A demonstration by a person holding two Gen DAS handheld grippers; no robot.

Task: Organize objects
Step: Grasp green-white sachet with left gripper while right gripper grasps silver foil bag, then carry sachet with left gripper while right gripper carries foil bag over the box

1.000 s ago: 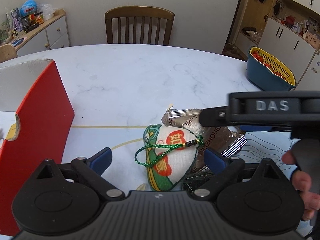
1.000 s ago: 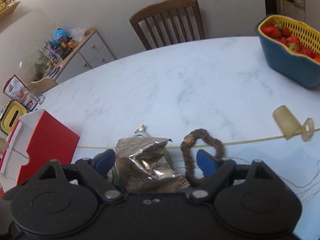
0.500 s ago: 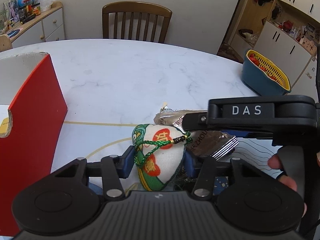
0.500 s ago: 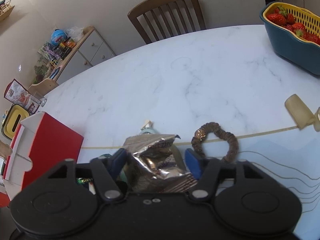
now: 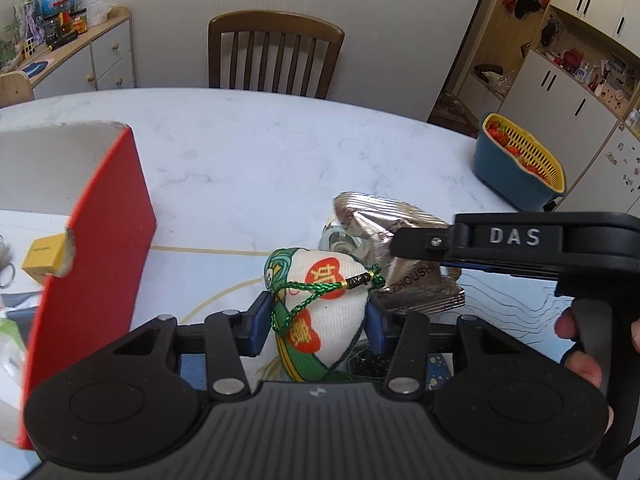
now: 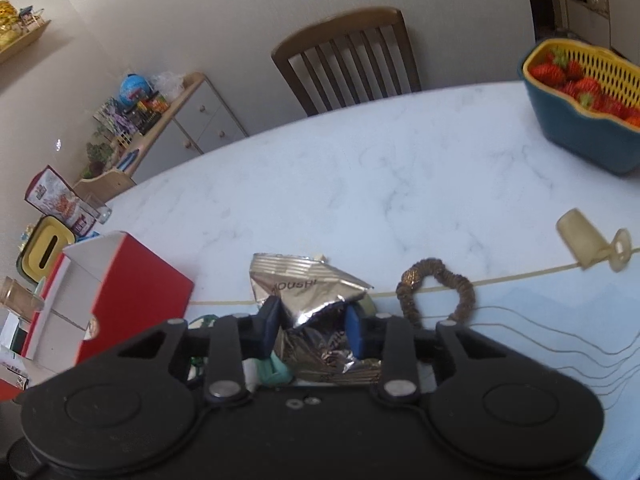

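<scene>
Two grips are set at once. The embroidered sachet [image 5: 320,312] sits pinched in the left gripper [image 5: 316,320], whose jaws have just been closing onto its sides; beside it the foil snack bag [image 6: 316,312] is squeezed by the right gripper [image 6: 312,326], jaws likewise just closed in. Both are near the tabletop's [image 5: 280,152] front edge. Lift each straight and slowly, mind the sachet's loose green cord [image 5: 312,296], then carry them toward the red box [image 5: 96,248] at the left edge.

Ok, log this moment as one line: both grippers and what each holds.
left gripper: shut on embroidered sachet | right gripper: jaws just closing, shut on foil snack bag | red box: open, to the left | hair scrunchie: on table
</scene>
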